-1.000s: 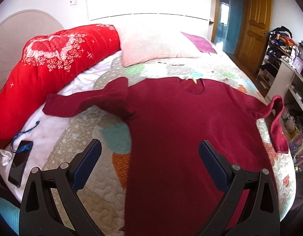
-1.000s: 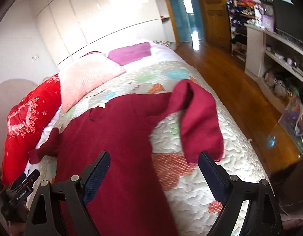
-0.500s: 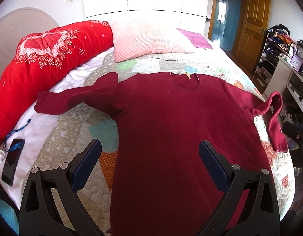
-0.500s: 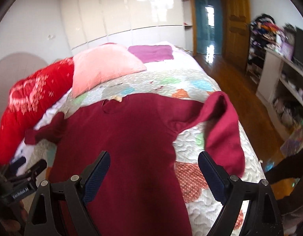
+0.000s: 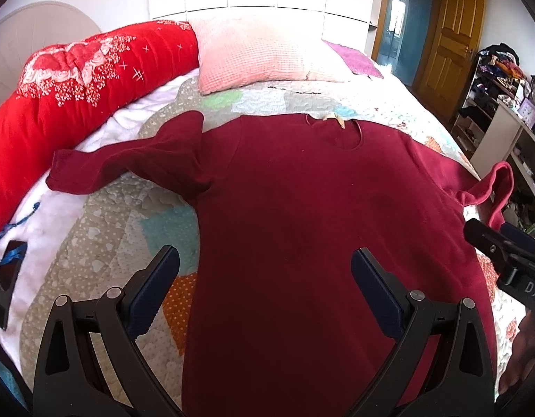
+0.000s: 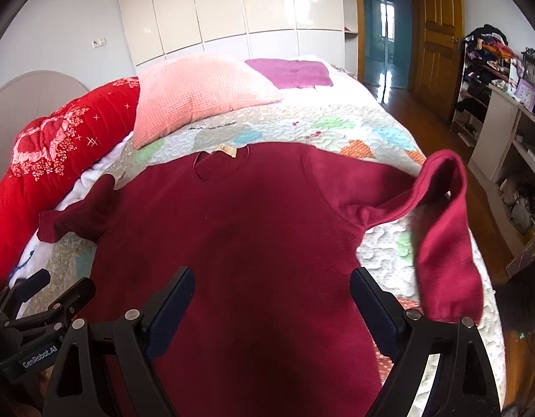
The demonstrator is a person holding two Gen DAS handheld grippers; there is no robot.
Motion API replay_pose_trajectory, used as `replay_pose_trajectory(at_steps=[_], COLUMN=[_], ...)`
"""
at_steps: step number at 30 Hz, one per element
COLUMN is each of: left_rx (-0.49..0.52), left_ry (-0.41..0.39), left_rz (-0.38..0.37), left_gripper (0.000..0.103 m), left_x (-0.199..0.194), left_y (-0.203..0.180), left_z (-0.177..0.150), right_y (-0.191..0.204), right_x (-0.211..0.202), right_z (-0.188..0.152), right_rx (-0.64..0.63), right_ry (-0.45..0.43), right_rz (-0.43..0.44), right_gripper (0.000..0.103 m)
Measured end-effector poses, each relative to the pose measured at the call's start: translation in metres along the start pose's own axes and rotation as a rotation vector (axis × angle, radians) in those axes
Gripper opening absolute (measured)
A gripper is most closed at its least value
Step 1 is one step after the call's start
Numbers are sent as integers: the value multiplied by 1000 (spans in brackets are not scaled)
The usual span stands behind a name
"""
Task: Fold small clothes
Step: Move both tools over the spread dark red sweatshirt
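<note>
The dark red top (image 5: 302,215) lay flat and face up on the quilted bed (image 5: 104,229), its long axis running from the hem nearest the cameras up to the neckline (image 5: 336,132) at the far end, toward the pink pillow (image 5: 257,55). The body was spread smooth; only the sleeves were untidy. The left sleeve (image 5: 128,163) stretched out sideways toward the red bolster (image 5: 76,83), lying flat on the quilt with its cuff on the white sheet. The right sleeve (image 6: 444,229) bent at the bed's edge, humped up at the elbow and hung back down toward the hem side, its cuff just beside the right gripper's outer finger in the right wrist view.

Both grippers hovered above the hem end of the top, pointing along its length toward the neck. The left gripper (image 5: 265,288) had its jaws spread wide and held nothing, straddling the left edge of the body. The right gripper (image 6: 270,302) was likewise spread wide and empty, over the middle to right of the body.

By my judgement the first fold was not yet made. The right sleeve lay nearer to the right gripper, a short way off to its outer side, so that arm was the better placed to pinch the cuff and bring it across the chest. A phone (image 5: 5,278) lay at the bed's left edge, well apart from the garment.
</note>
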State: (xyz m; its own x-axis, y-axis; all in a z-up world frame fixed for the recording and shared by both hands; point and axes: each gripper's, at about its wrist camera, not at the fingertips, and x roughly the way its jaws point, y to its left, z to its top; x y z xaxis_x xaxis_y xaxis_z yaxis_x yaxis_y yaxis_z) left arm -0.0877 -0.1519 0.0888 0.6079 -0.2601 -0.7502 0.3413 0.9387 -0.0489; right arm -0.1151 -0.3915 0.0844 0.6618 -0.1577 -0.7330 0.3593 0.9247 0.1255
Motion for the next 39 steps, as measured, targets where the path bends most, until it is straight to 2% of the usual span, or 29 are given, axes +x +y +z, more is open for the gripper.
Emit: replay_pose_trajectory(at_steps=[19, 39], left_rx=[-23, -48], left_ry=[32, 50], left_rz=[10, 5], left_gripper=[100, 100], left_x=[33, 52], left_y=[13, 22], left_z=[6, 16], right_y=[13, 19], right_x=[44, 77], right_z=[-1, 7], right_rx=[-10, -8], right_ry=[55, 76], right_rz=[-6, -31], right_gripper=[89, 89])
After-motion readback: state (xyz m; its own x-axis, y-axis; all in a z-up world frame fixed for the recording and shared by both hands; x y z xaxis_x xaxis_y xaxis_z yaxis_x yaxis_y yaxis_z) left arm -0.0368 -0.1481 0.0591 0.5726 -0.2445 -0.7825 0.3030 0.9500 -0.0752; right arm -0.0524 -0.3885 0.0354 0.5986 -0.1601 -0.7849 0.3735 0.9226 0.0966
